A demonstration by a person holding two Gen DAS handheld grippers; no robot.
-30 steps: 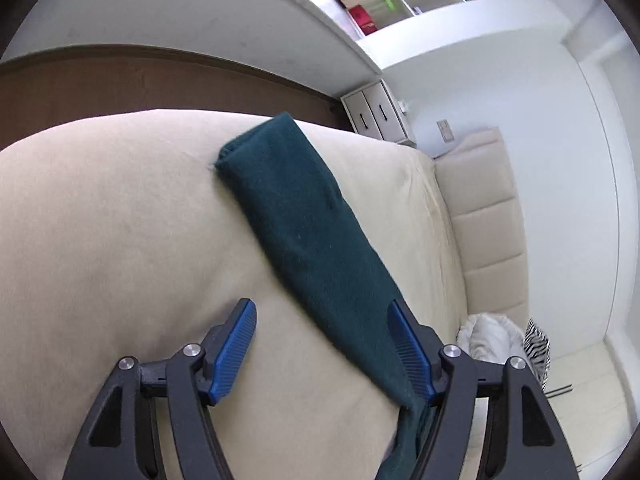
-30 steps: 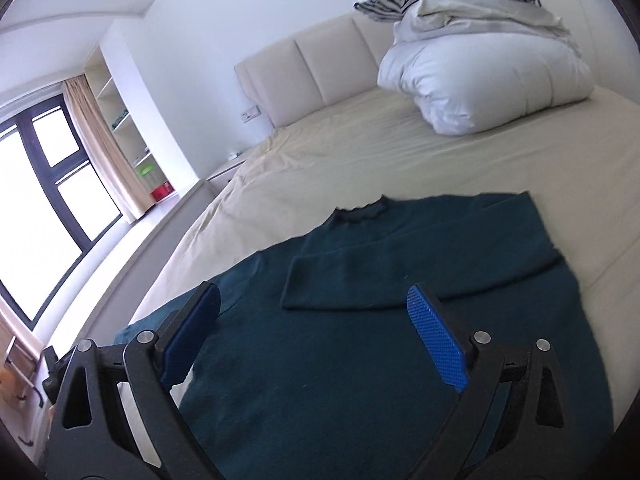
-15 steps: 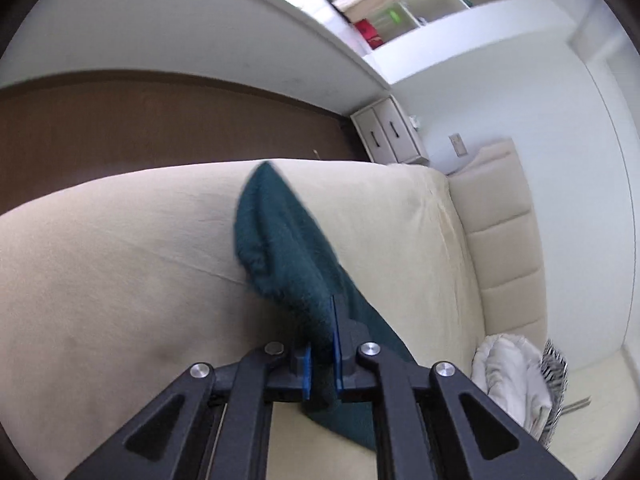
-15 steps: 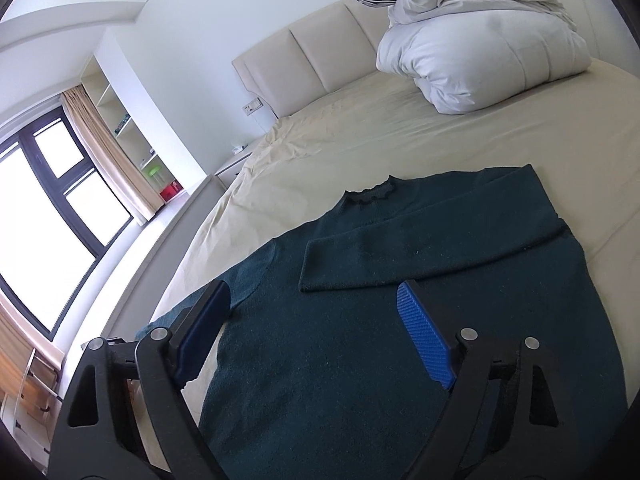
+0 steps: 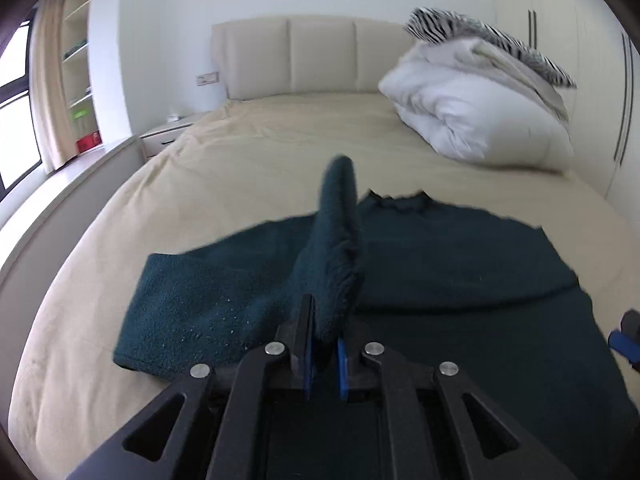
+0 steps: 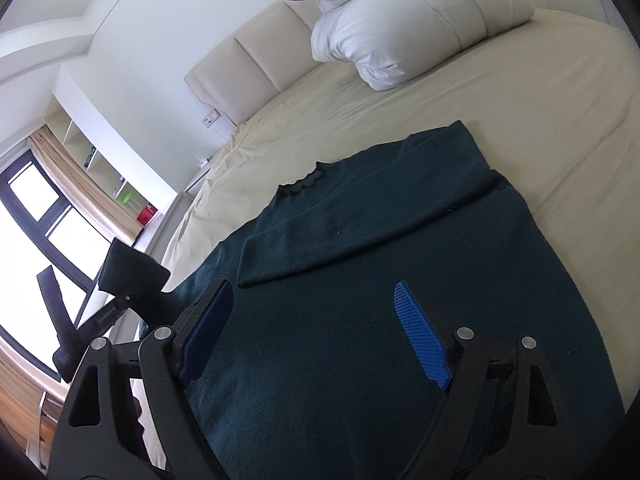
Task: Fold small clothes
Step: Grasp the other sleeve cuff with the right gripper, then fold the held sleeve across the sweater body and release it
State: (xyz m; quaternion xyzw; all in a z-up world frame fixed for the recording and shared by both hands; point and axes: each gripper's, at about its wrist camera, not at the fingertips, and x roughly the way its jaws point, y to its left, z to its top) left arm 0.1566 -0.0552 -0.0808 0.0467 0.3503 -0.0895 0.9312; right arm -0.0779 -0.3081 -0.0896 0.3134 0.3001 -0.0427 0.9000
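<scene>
Dark green fleece, a small sweater (image 6: 400,280), lies spread on the beige bed (image 5: 260,152) directly under and ahead of both grippers, its collar pointing away toward the headboard. One sleeve is already folded across the chest, just beyond the right gripper's fingertips. The other sleeve (image 5: 332,256) is pinched in the left gripper (image 5: 323,354); its jaws stand nearly together with the cloth between the blue pads, and the cuff end stands up past the fingertips in a loose roll. The log hints at the jaws easing apart slightly, though the cloth looks caught.

The right gripper (image 6: 316,332) hovers over the sweater's lower body with its jaws wide apart and nothing between them.

Risks, as I judge them:
- The grip is on a thick bunch near the pad tips. If it slackens during the carry, the sleeve could drop short of the chest and land crumpled.
- Pulling the sleeve across with nothing pinning the body could drag the whole sweater sideways and disturb the sleeve already folded.
- The upright cuff may flop over unevenly on release, leaving a twisted sleeve.
- The right gripper's left finger sits close to the left gripper, so the two could collide if both move inward.
</scene>
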